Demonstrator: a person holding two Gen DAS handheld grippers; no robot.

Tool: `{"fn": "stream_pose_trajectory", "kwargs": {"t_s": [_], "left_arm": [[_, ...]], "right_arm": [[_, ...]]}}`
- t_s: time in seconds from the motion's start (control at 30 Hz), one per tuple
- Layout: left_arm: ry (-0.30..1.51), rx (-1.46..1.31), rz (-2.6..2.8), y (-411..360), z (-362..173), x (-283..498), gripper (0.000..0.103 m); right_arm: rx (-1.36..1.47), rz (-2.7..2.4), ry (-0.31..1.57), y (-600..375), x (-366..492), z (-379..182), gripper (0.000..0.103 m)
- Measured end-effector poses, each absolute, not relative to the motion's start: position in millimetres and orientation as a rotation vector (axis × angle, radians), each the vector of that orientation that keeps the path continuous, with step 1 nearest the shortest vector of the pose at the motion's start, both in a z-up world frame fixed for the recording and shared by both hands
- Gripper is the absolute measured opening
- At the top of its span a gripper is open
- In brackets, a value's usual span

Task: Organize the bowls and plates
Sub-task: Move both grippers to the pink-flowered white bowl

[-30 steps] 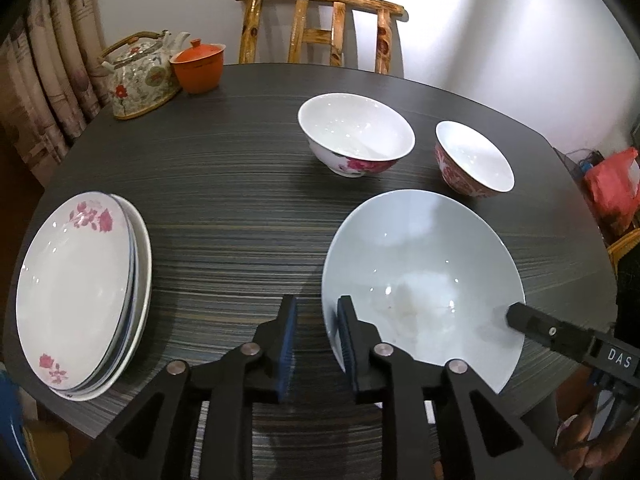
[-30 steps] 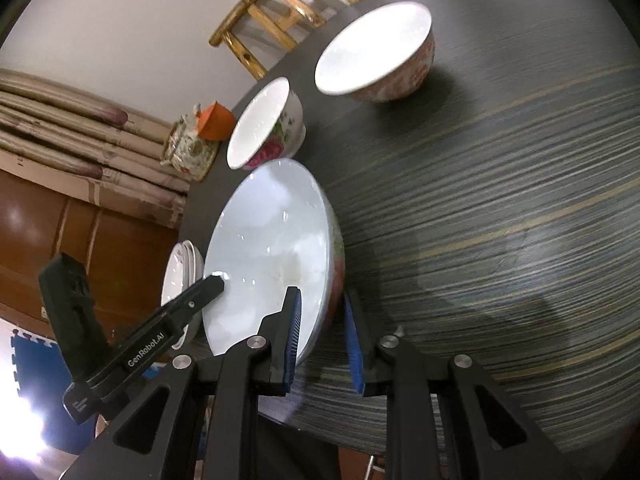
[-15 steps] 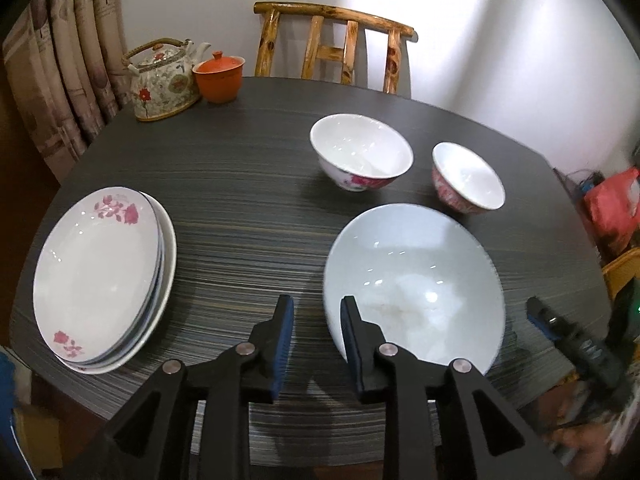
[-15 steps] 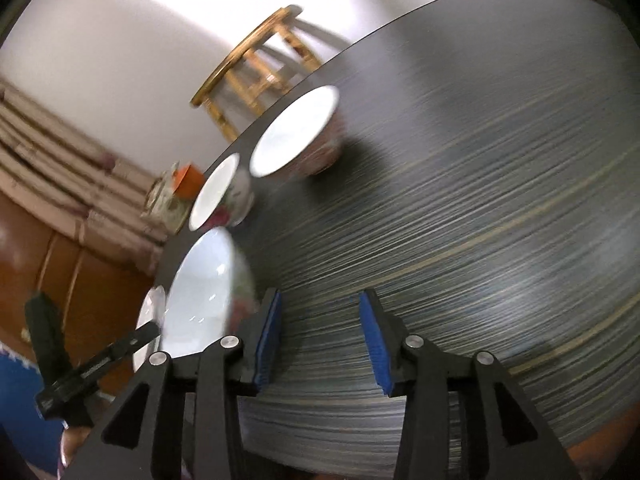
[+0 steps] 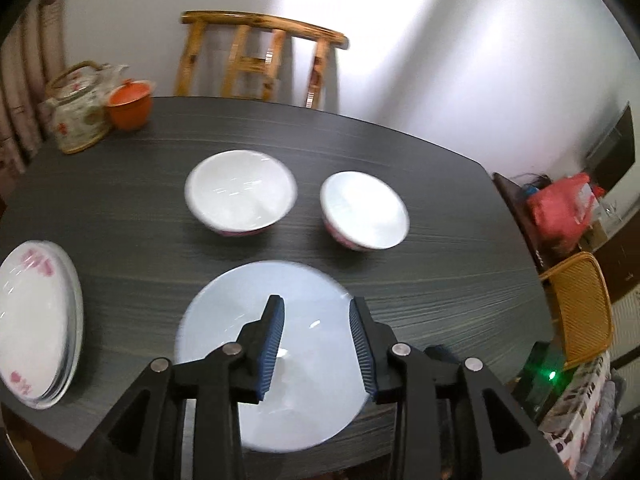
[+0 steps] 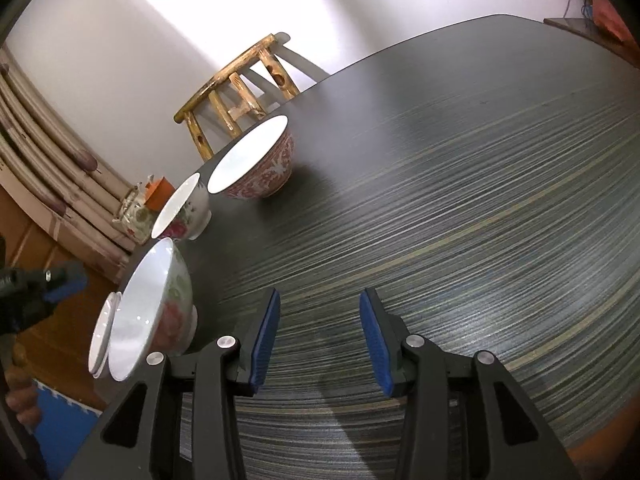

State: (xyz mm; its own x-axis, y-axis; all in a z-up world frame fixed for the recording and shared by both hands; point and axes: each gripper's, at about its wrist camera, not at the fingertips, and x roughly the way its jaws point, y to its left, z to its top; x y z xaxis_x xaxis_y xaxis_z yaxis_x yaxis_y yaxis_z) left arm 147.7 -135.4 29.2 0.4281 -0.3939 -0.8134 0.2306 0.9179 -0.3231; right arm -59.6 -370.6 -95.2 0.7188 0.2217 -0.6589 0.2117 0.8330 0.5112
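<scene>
A second ago both of my tools were pinching the rim of the big pale-blue china bowl [image 5: 256,320], one on each side. Now both have let go. My left tool [image 5: 316,334] has lifted up and back, its jaws are opening, and nothing is between them; the bowl's inside just shows behind the gap. My right tool [image 6: 318,338] has swung away to the side and is parted over bare dark striped bench [image 6: 460,208], holding nothing.

The big bowl sits on the bench by the near edge. From the right wrist view I can see pink flowers on its outside. Behind it, nearer the middle, stand the white bowl with pink flowers [image 5: 241,194] and the smaller white bowl with a red pattern outside [image 5: 364,216], side by side but apart. The stack of white plates with pink flowers [image 5: 38,320] lies at the left edge. A flowered teapot [image 5: 78,110] and an orange cup with a lid [image 5: 130,104] wait at the far left corner, with a wooden chair [image 5: 256,56] past the far edge.

I think these bowls are hard, smooth and shiny, so they may slip. They would break if dropped or knocked together. The big one looks heavy for one tool. I would pinch a bowl on its rim, one pad inside and one outside, and set it down slowly.
</scene>
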Motion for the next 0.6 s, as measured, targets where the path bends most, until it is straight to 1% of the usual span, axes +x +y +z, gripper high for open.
{"fn": "stream_pose_trajectory", "kwargs": {"t_s": [0.3,0.43,0.6], "left_arm": [[1.161,-0.233,-0.429,-182.2,7.4,201.3,0.035],[1.206,-0.230,-0.394,-195.8,-6.1,225.6,0.035],[1.262,-0.271,-0.365,-201.0,-24.6,244.8,0.035]], "right_arm": [[0.646,0.068,0.794,-382.1,-49.7,-92.6,0.041],[0.670,0.136,0.780,-395.9,-28.6,-74.4,0.041],[0.604,0.183,0.808,-401.4,12.6,-46.7,0.041]]}}
